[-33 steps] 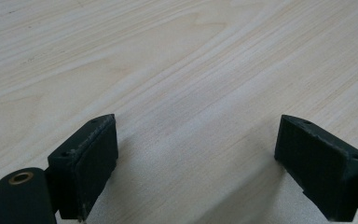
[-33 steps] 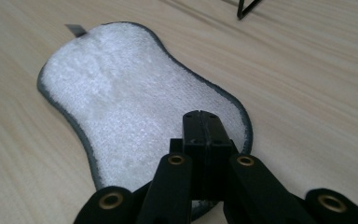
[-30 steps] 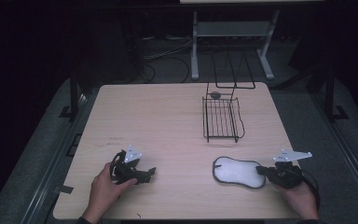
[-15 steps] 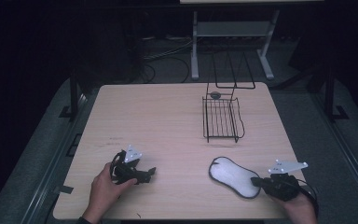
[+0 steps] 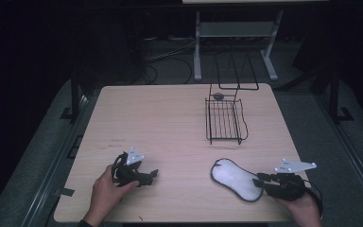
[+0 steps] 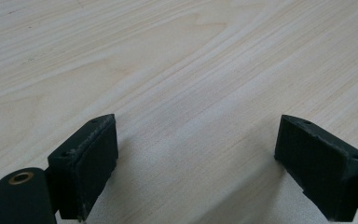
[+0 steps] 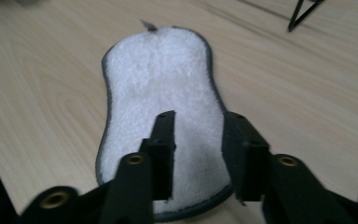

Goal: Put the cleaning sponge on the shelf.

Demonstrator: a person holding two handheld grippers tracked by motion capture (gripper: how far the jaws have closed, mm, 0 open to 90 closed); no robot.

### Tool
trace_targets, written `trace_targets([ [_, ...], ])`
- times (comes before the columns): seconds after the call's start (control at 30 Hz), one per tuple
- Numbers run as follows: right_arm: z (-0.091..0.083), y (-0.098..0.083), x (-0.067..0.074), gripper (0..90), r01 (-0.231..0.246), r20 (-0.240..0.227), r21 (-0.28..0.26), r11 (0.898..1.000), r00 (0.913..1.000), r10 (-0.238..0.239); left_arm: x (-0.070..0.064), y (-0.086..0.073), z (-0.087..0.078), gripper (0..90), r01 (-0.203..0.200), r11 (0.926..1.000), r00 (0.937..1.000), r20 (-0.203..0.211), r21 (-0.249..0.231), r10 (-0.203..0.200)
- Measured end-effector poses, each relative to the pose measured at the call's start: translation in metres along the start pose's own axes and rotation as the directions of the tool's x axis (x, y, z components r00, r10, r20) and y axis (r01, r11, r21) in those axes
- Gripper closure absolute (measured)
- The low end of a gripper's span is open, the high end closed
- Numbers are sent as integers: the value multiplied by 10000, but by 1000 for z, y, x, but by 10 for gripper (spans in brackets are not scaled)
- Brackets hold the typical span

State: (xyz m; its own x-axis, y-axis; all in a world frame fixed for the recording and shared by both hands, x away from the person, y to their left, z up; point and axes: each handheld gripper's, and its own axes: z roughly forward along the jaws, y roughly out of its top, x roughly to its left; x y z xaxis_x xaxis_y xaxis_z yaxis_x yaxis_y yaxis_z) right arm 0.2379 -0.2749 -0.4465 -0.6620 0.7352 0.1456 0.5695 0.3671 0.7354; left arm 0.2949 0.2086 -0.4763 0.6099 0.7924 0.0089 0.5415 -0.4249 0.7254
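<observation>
A white fluffy pad [image 5: 235,178] with a dark rim lies slanted on the wooden table [image 5: 170,118] near the front right. My right gripper [image 5: 260,179] sits on the pad's near end. In the right gripper view its jaws [image 7: 198,119] stand close together on top of the pad [image 7: 163,84], with a narrow strip of white between them. My left gripper [image 5: 152,175] rests on the table at the front left, held by a hand. In the left gripper view it [image 6: 198,140] is open wide over bare wood.
A black wire rack [image 5: 224,120] stands at the back right of the table, with a small dark round object [image 5: 219,96] at its far end. A metal stand [image 5: 236,28] and cables lie on the floor beyond the table.
The right gripper has drawn back toward the front edge, and the pad's near end has swung round with it. The pad now lies slanted. The left gripper has stayed put.
</observation>
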Motion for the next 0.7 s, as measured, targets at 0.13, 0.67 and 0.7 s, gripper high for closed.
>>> trace_targets([
  [0.13,3,7,-5,420,-189,24,-114,9998,9998,189,0,0,0,124,-3,10000,10000,-1,8,3],
  [0.67,44,36,-2,157,557,-681,628,9965,9964,-514,0,0,0,124,-8,10000,10000,-6,6,8],
  [0.7,47,38,-1,153,616,-698,696,9957,9960,-567,0,0,0,124,-8,10000,10000,-7,9,8],
])
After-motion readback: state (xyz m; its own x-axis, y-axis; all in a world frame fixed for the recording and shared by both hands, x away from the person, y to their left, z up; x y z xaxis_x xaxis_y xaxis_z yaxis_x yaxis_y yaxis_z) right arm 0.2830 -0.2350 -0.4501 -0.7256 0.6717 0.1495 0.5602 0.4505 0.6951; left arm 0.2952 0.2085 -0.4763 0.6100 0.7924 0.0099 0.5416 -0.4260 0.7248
